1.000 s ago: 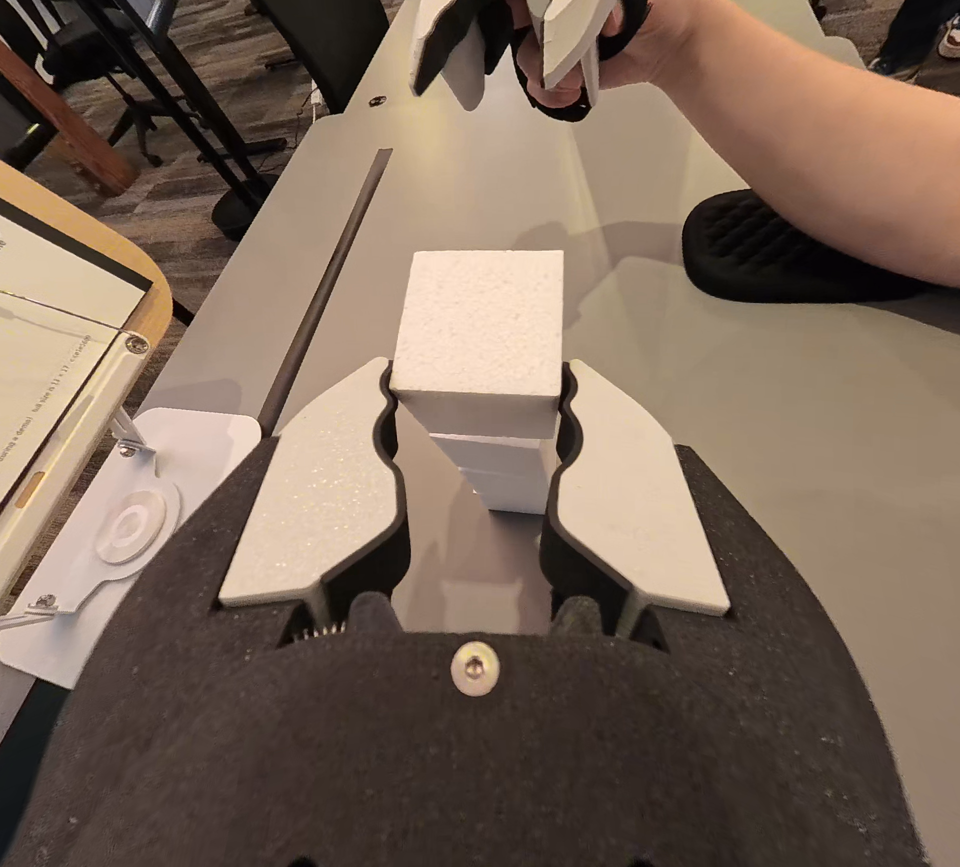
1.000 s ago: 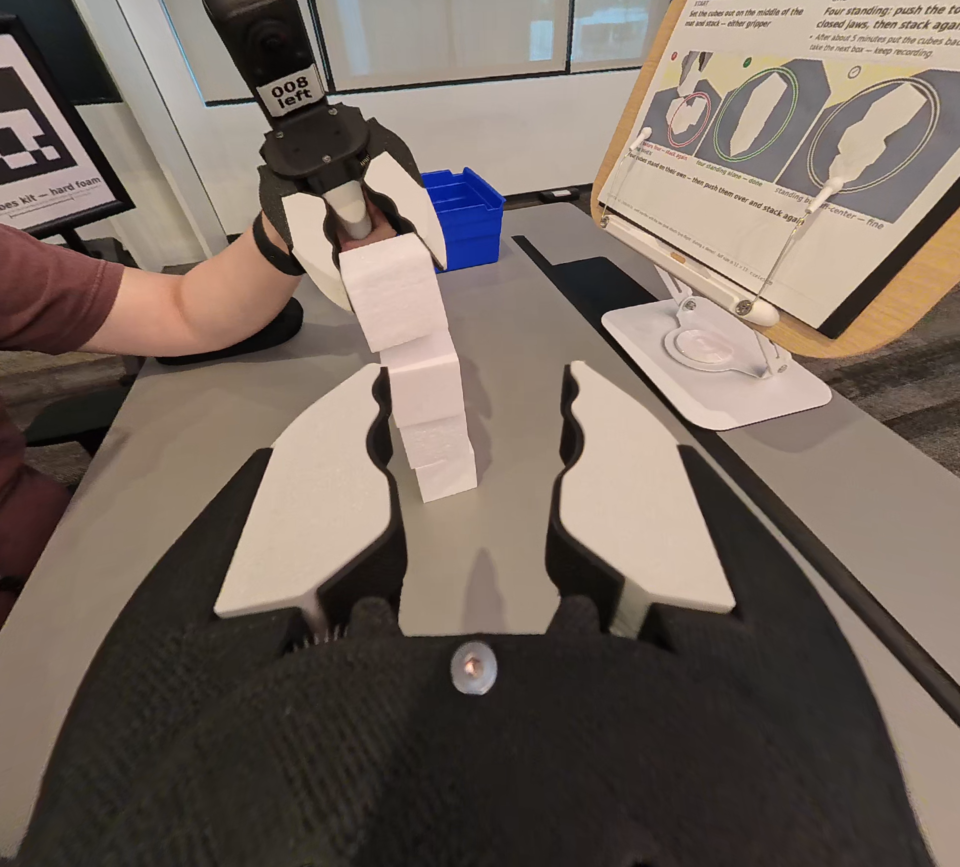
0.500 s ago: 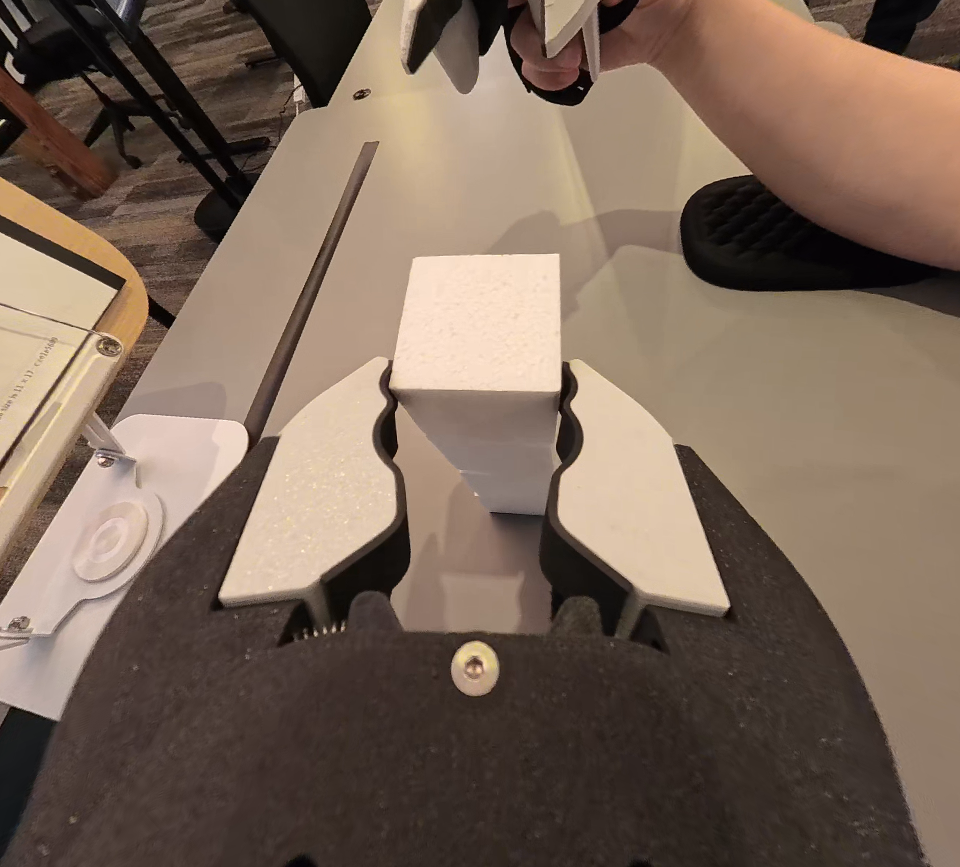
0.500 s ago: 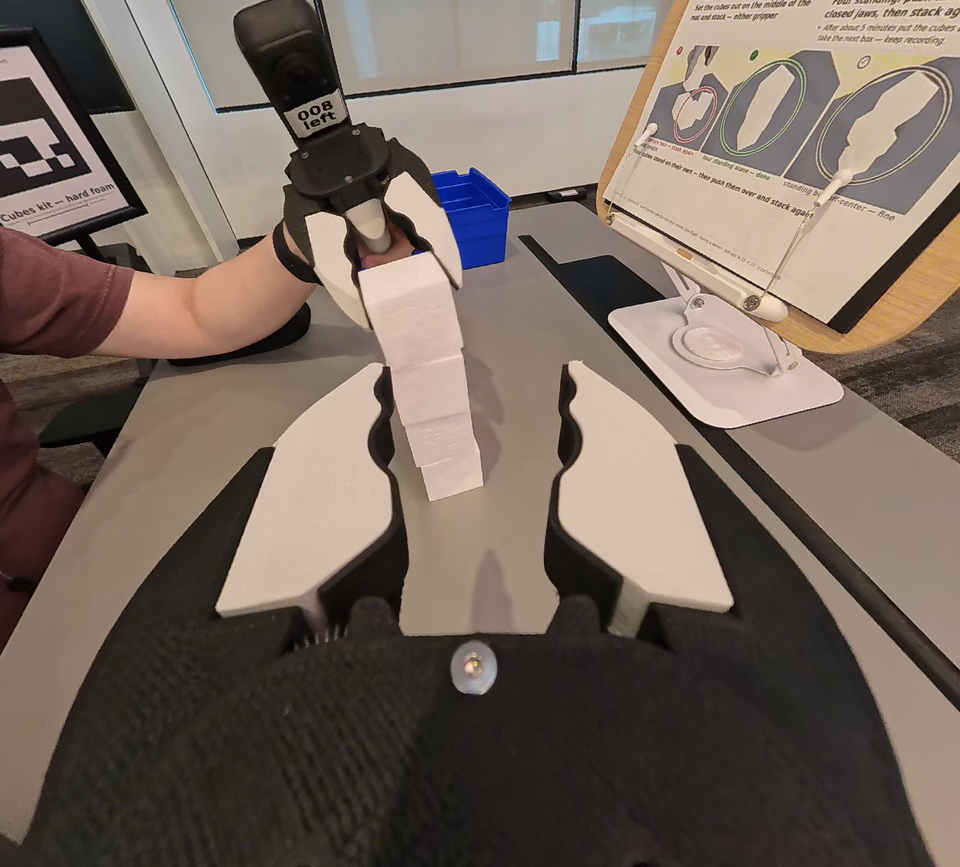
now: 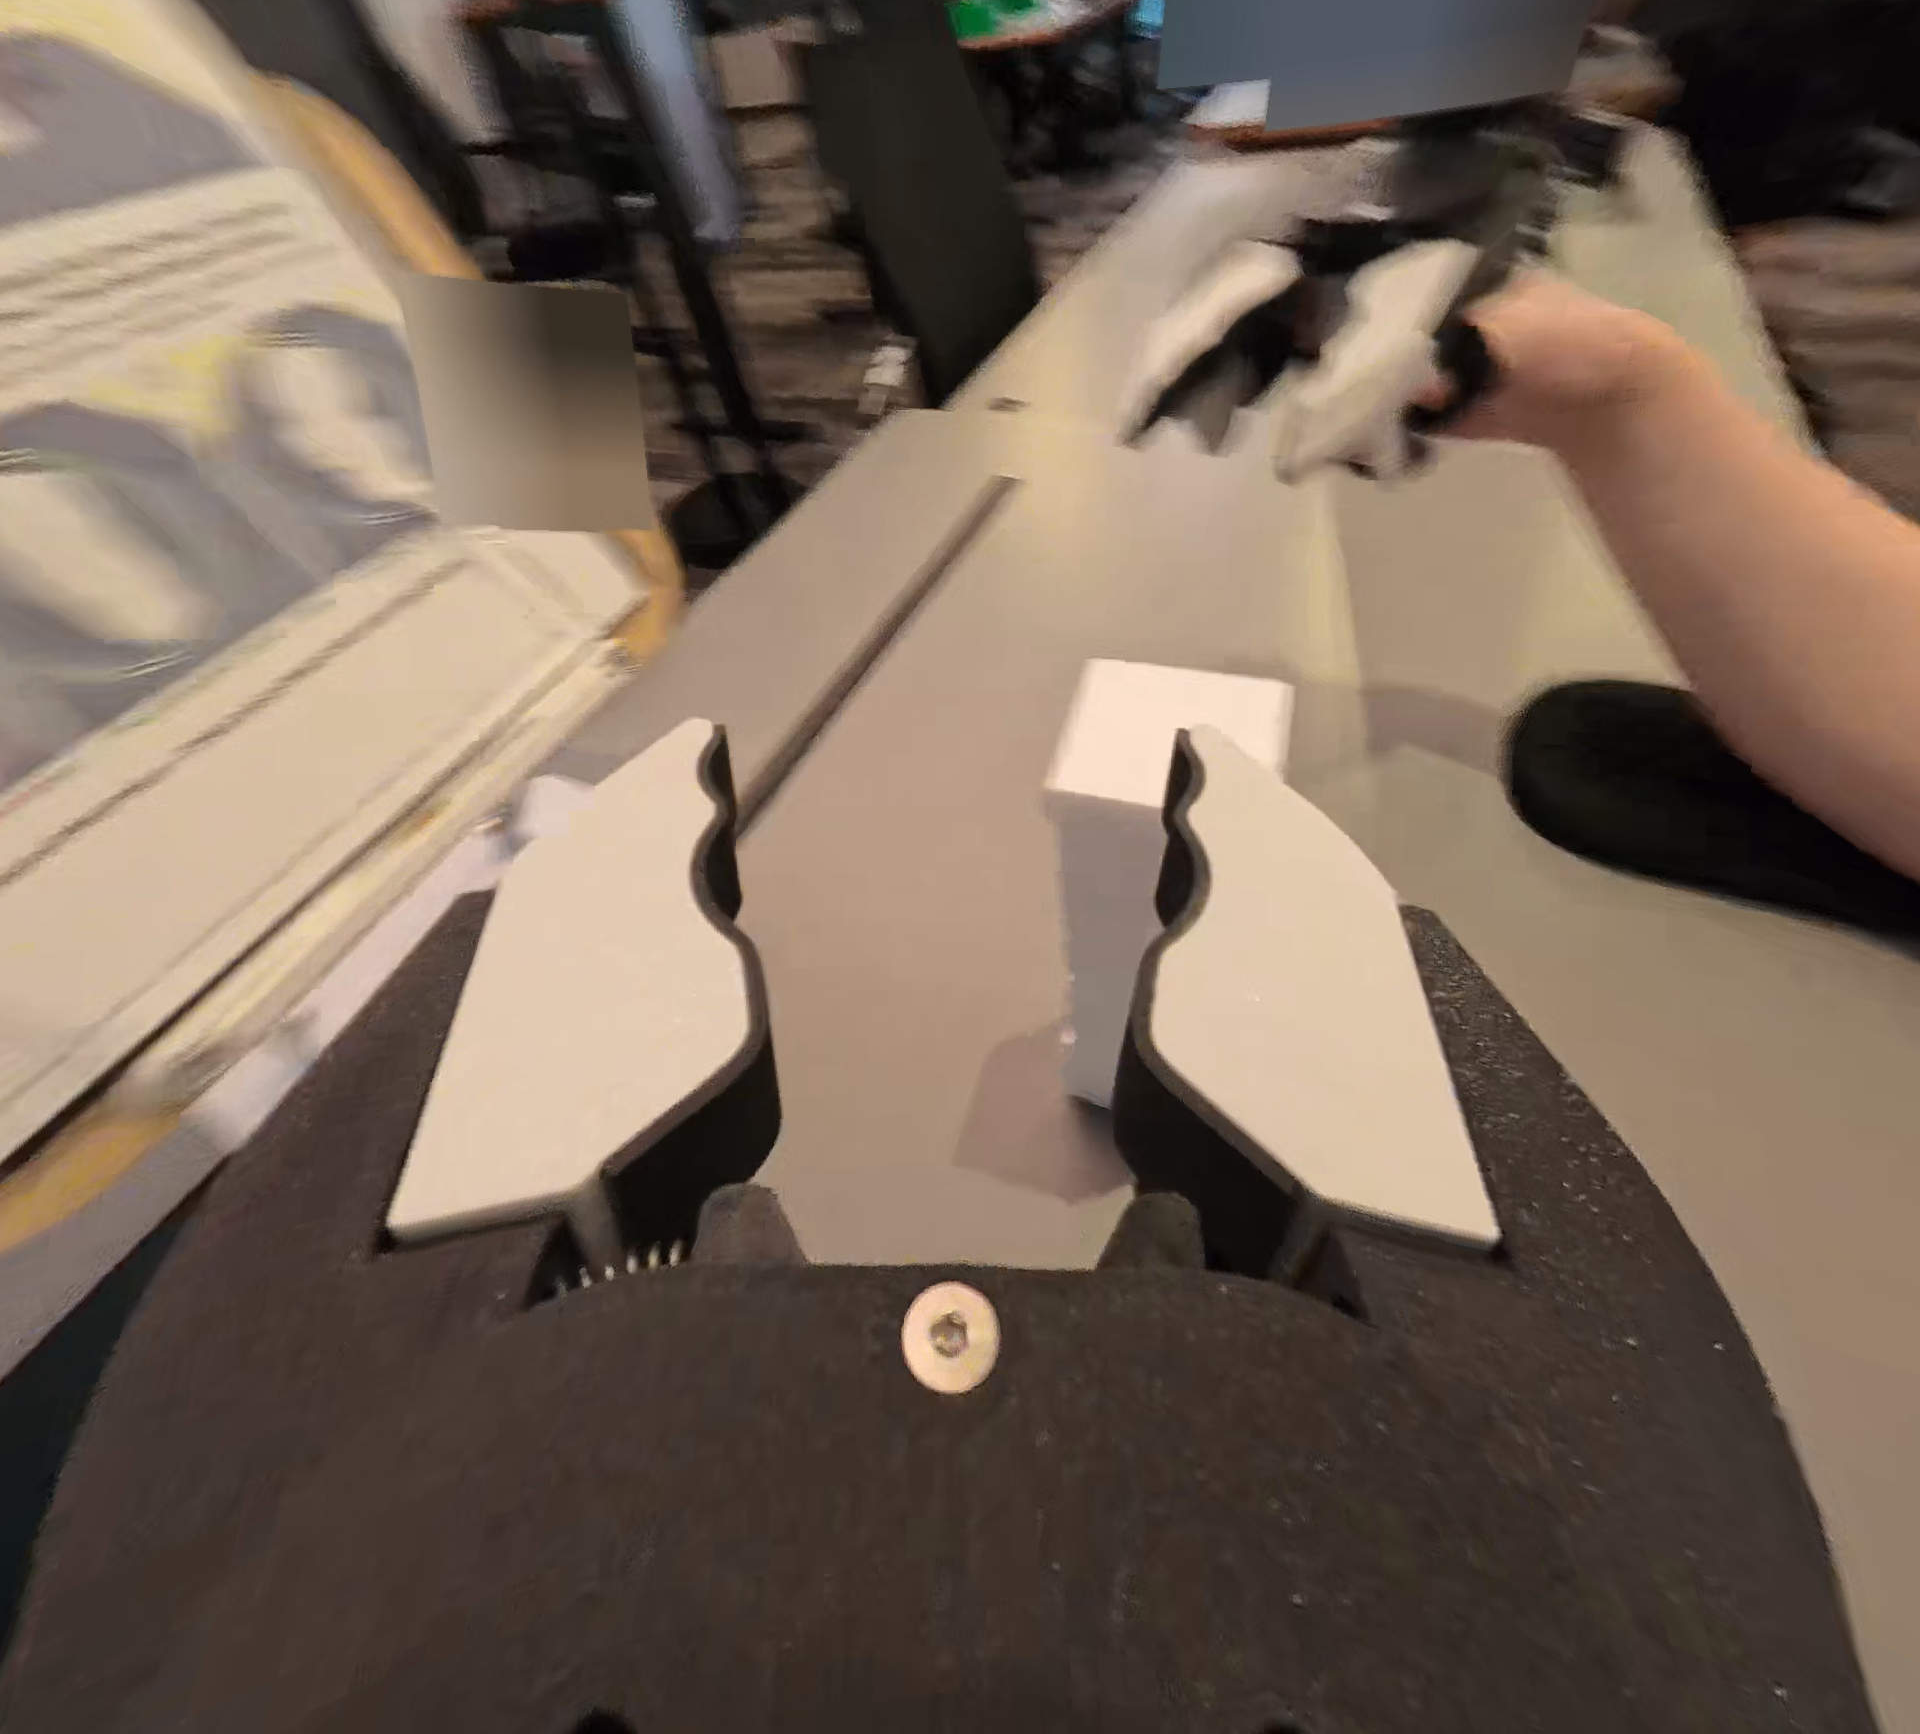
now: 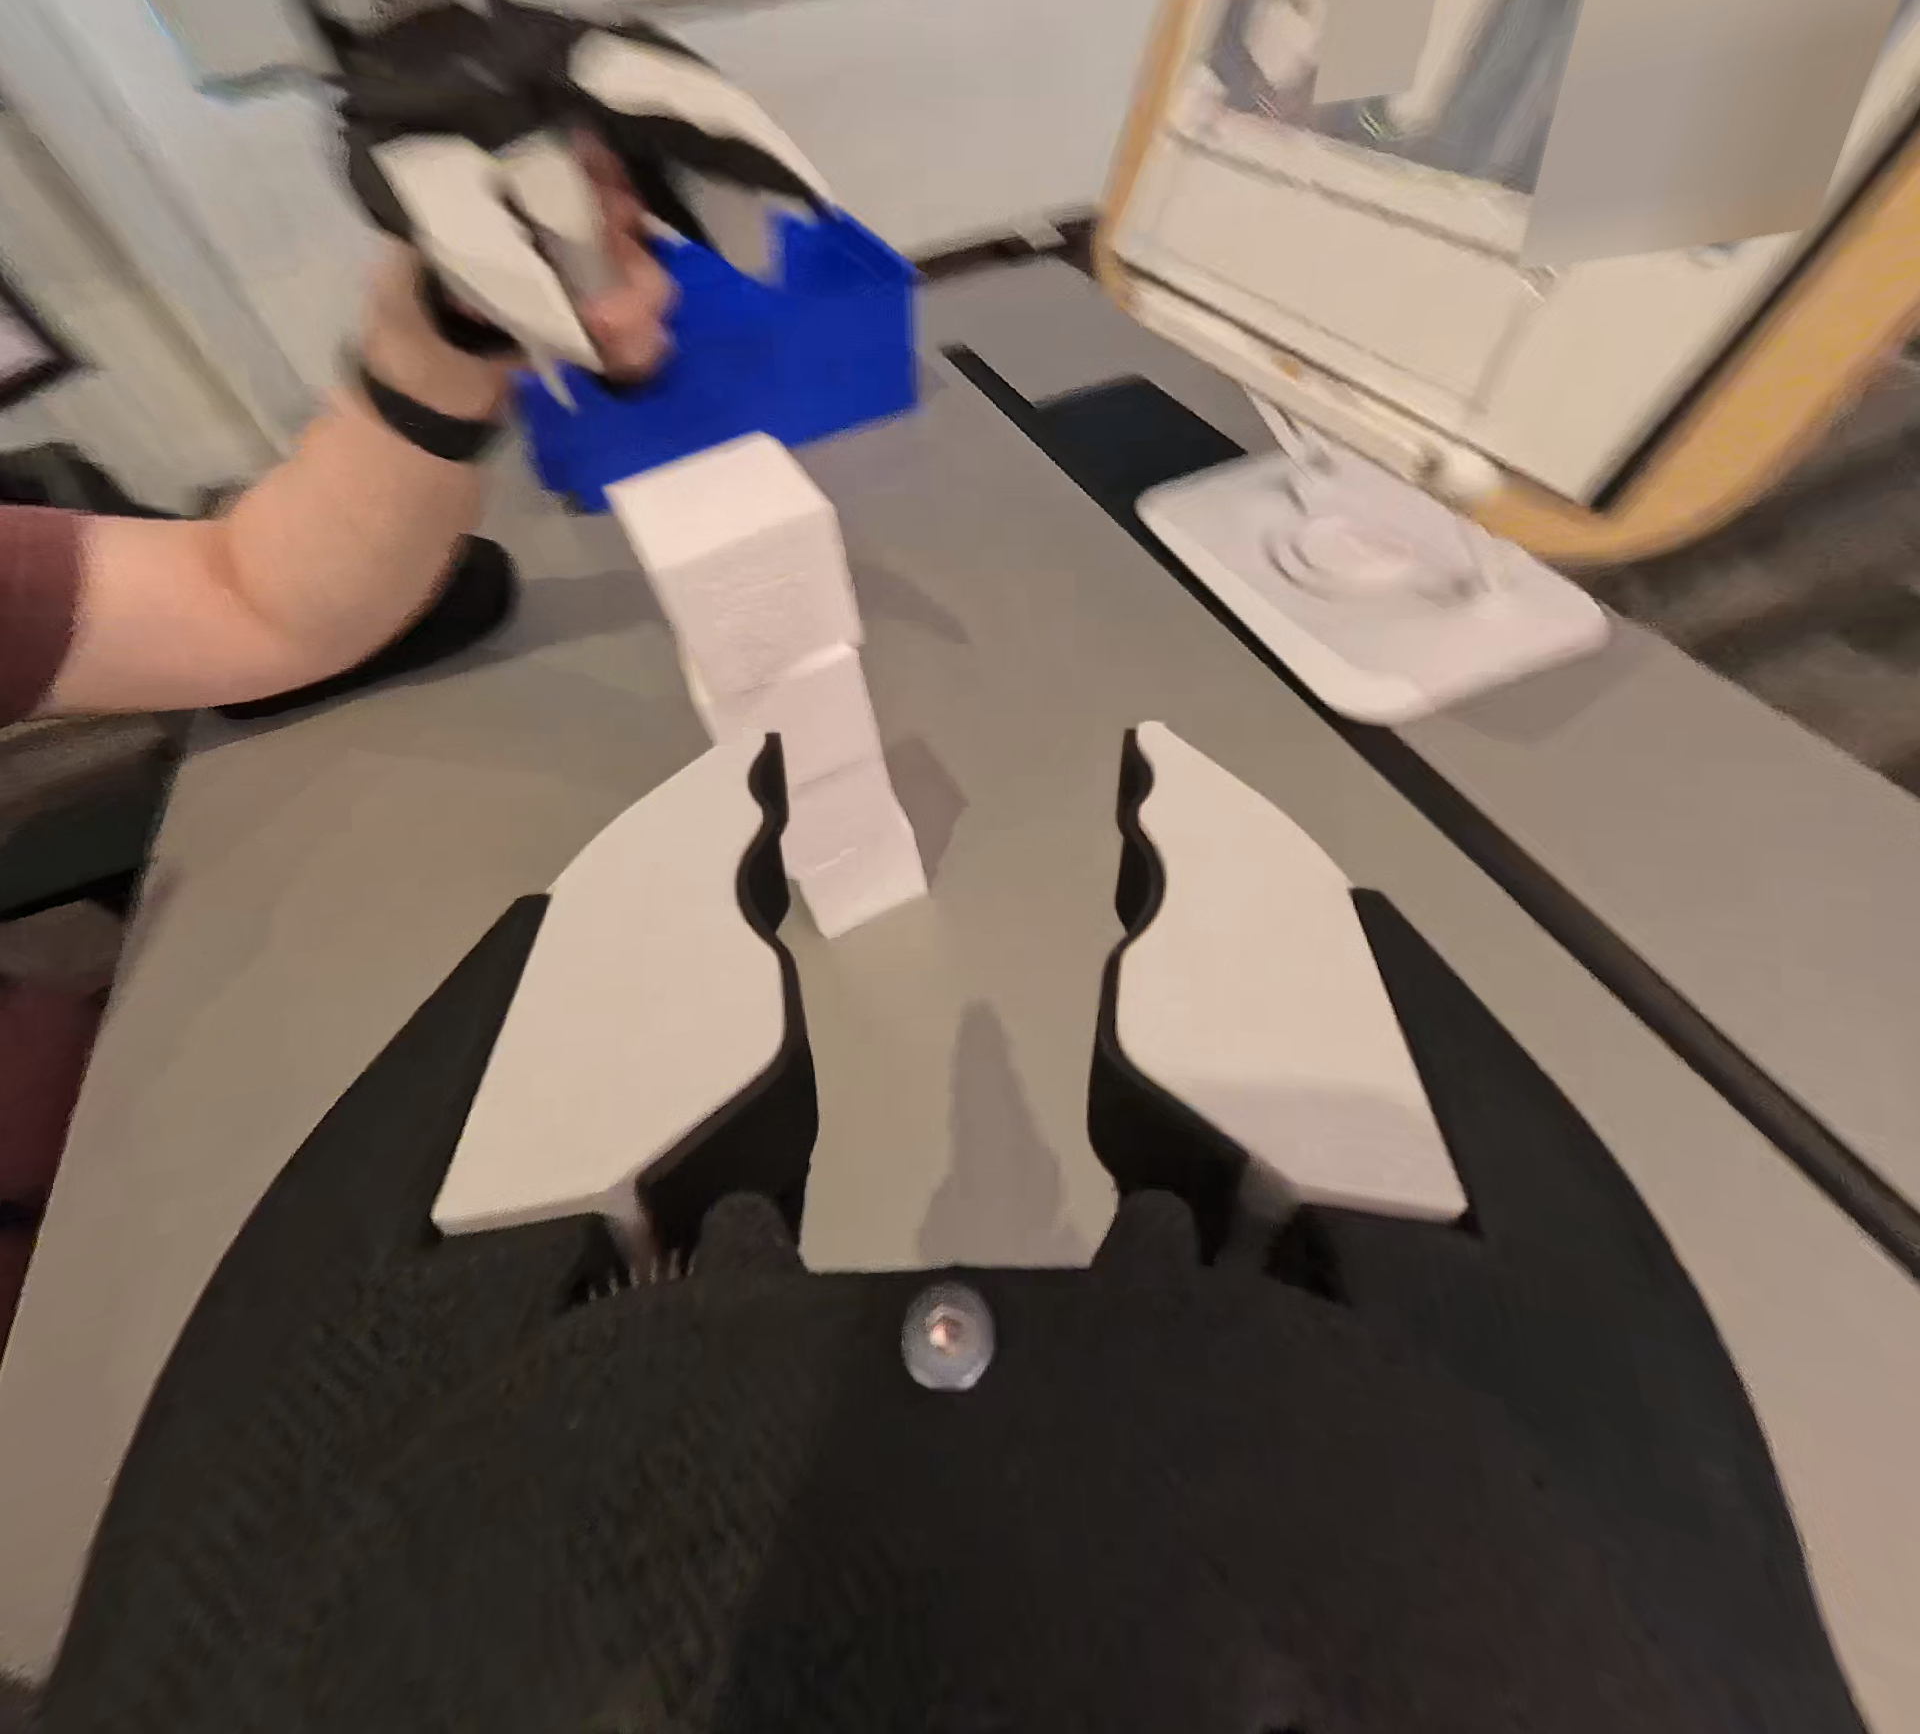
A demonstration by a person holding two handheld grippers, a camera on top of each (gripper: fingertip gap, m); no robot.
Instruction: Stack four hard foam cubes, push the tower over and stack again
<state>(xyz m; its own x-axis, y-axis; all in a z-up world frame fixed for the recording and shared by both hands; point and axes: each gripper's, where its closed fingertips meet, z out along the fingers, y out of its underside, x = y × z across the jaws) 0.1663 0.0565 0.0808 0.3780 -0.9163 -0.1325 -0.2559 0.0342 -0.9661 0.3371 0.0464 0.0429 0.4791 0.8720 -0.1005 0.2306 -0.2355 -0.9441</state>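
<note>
Your tower of white foam cubes [image 6: 774, 676] stands free on the grey table [image 6: 1039, 604], four blocks high and leaning a little, with neither tool touching it. In the right wrist view its base sits just ahead of your right gripper [image 6: 945, 754], close to the tip of the left-hand finger, while the top cube [image 6: 743, 557] rises in front of a blue bin [image 6: 769, 354] at the far edge of the table.

Your right gripper has its fingers spread apart and empty, the bare tabletop showing between them. Your left gripper [image 5: 945, 749] is likewise spread wide with nothing between its fingers; in its own view the tower [image 5: 1117, 863] appears off to the right, partly hidden behind the right-hand finger, only the top cube [image 5: 1179, 718] showing clearly.

Seen from the right wrist, your left gripper [image 6: 582, 230] hangs blurred above and to the left of the stack, well clear of the top cube. Your forearm [image 6: 239, 583] crosses over a black pad [image 6: 416, 635] lying on the table.

To the right of the tower stands a wood-edged instruction board [image 6: 1538, 157] on a white base [image 6: 1382, 614], its sheet too smeared to make out.
</note>
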